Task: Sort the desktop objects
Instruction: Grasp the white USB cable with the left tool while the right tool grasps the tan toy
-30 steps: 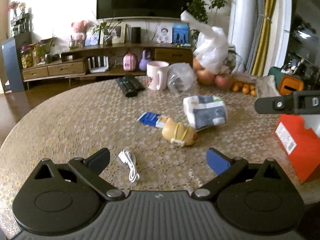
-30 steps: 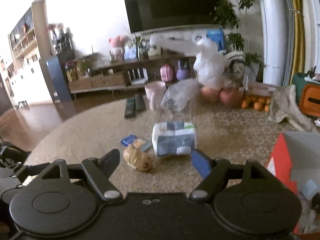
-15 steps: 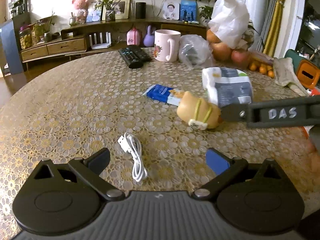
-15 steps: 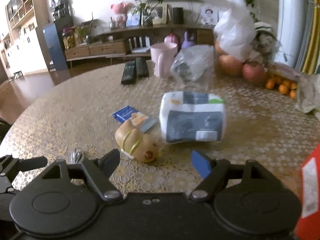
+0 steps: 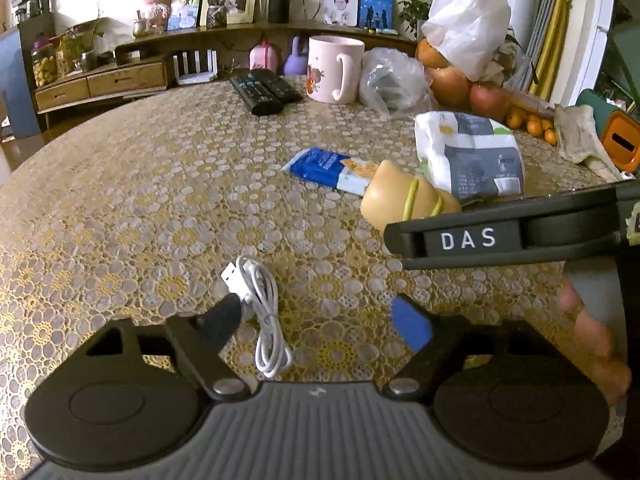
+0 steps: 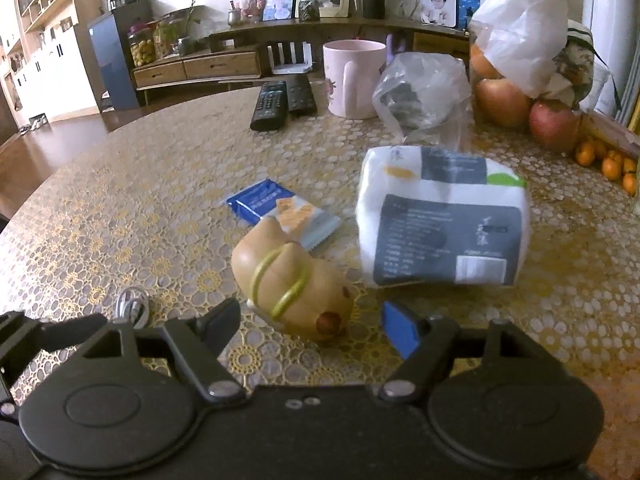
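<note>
Desktop objects scattered over patterned round surface (image 5: 120,208). White coiled USB cable (image 5: 262,312) at 12 o'clock from left hand-held gripper (image 5: 316,322), lying between its fingers, nearer the dark left finger; jaws closing, pads not yet pressing on cable. Tan toy animal with yellow-green band (image 6: 292,280) at 12 o'clock from right hand-held gripper (image 6: 310,328), just ahead of its widely parted jaws, nothing gripped. Blue-and-white snack packet (image 6: 280,212) at 11 o'clock of toy, touching it. White tissue pack with grey label (image 6: 440,228) at 2 o'clock of toy, just beside. Further back at 12 o'clock: pink mug (image 6: 352,76), two black remotes (image 6: 280,102) to its 9 o'clock, crumpled clear bag (image 6: 424,92) to its 3 o'clock. Fruit under white plastic bag (image 6: 520,24) at 2 o'clock.
</note>
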